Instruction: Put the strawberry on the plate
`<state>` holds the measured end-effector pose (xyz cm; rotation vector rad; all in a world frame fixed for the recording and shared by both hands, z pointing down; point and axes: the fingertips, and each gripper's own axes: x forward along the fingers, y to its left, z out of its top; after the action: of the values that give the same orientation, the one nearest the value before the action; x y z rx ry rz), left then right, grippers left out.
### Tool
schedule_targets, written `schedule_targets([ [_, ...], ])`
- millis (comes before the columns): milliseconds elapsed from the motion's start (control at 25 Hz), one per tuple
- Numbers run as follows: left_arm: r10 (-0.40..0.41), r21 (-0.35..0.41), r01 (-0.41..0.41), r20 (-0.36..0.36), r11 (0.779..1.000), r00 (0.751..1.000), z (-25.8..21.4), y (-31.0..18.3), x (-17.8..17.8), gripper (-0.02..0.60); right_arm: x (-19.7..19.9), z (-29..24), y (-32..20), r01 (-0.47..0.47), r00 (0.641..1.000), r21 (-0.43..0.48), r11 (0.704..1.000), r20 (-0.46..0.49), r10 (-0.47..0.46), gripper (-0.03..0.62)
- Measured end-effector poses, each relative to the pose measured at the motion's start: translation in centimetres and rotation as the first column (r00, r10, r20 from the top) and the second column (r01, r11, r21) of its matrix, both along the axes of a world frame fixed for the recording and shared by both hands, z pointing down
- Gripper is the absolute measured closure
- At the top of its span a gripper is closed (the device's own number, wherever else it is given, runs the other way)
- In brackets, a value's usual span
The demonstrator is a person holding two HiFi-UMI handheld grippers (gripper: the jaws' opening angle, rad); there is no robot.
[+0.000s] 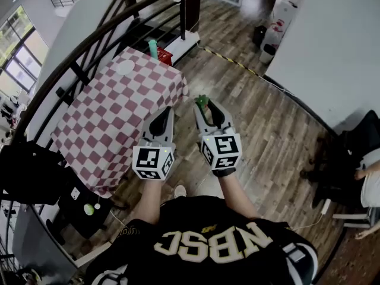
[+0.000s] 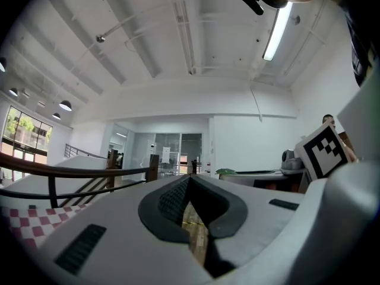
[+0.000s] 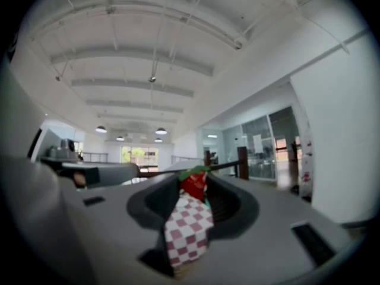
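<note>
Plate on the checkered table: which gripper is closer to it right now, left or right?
Left. The left gripper is at the checkered table's edge. The right gripper, shut on the strawberry, is over the wooden floor beside the table, farther from the plate.

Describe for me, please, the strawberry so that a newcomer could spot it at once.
Start at the table with the red-and-white checked cloth; beside its right edge the person holds two white grippers. The strawberry is clamped between the jaws of the right gripper: small, red, green-leaved, whereas the left gripper is shut on nothing.
</note>
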<state>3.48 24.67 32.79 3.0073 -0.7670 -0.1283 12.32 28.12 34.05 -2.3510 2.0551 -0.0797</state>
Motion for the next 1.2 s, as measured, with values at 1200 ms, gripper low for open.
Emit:
schedule_targets([
  [1200, -0.404, -0.071, 0.402, -0.008, 0.913, 0.915, 4.0, -22.7, -15.4, 0.572, -15.7, 3.3, -26.4, 0.415, 0.91, -0.007, 0.91, 0.008, -0.415, 0.447],
])
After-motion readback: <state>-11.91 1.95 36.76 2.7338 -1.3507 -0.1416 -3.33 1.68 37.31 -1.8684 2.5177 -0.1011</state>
